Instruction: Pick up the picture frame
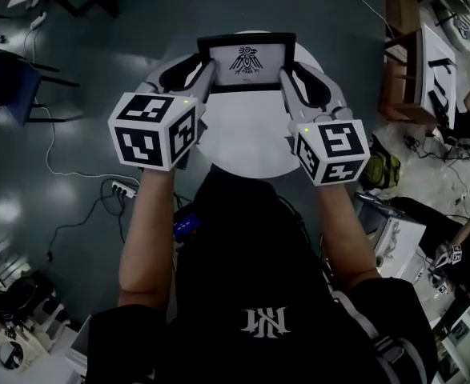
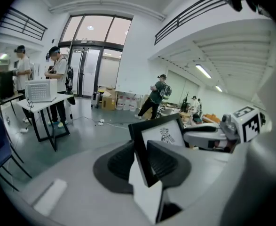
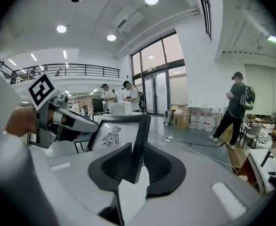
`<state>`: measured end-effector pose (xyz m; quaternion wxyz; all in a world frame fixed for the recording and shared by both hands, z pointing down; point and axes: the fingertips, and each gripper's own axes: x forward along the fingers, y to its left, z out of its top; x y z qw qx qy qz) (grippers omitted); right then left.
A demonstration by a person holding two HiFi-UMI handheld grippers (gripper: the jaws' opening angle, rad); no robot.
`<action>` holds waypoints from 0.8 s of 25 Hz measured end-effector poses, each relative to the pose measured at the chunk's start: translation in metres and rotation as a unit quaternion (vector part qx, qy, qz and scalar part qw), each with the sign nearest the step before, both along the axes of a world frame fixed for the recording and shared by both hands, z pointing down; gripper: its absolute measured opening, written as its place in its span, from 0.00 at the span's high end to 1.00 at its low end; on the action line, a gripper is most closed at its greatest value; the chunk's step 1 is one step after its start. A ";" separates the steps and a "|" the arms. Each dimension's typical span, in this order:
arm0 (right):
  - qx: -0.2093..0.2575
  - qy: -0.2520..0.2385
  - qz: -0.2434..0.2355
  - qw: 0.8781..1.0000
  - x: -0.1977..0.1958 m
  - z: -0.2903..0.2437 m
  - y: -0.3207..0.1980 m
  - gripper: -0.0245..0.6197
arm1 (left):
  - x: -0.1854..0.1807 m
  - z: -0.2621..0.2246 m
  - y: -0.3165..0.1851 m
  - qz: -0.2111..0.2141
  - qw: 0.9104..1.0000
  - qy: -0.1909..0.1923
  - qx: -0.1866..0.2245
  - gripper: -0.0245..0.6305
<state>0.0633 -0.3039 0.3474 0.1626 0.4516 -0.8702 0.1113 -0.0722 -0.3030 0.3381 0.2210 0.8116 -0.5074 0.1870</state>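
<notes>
Head view, picture frame: a black frame with a bird drawing on white. It is upright, facing the person, over the far side of the round white table.
Head view, left gripper: its jaws meet the frame's left edge.
Head view, right gripper: its jaws meet the right edge. One gripper on each side keeps the frame level and stops it swinging.
Head view, arms: both forearms reach forward side by side with the marker cubes toward the camera, so the load looks evenly shared.

Left gripper view, claw: it is clenched on the frame's side bar, one dark ribbed pad on the front face and one on the back, with the bar pinched between them.
Left gripper view, frame: it slants up and away from the jaws. The other gripper shows at its far edge, and the room's floor lies behind it.

Right gripper view, claw: it is also grasping the frame, its pads pressed on both faces of the opposite side bar.
Right gripper view, frame: the bird print faces inward, and the left gripper is visible beyond it.

Task state: I judge the frame lifted clear of the table, since neither gripper view shows a surface touching it.
Risk: the bars are thin and the pads hold only near the edges, so uneven tilt could twist the frame.
</notes>
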 end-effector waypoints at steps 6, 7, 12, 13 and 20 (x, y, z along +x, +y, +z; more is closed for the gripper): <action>0.050 -0.023 -0.001 0.998 0.006 -0.069 0.011 0.84 | 0.006 -0.073 0.006 -0.005 0.998 -0.008 0.060 0.84; 0.062 -0.027 -0.001 0.998 0.007 -0.082 0.013 0.84 | 0.007 -0.087 0.007 -0.006 0.997 -0.009 0.072 0.84; 0.118 -0.045 -0.002 0.992 0.010 -0.140 0.031 0.84 | 0.010 -0.147 0.027 -0.005 0.991 -0.012 0.134 0.84; 0.129 -0.049 -0.002 0.990 0.011 -0.151 0.035 0.85 | 0.011 -0.160 0.032 -0.005 0.989 -0.013 0.147 0.84; 0.210 -0.058 0.005 0.976 0.015 -0.228 0.056 0.85 | 0.014 -0.235 0.057 -0.004 0.974 -0.017 0.226 0.84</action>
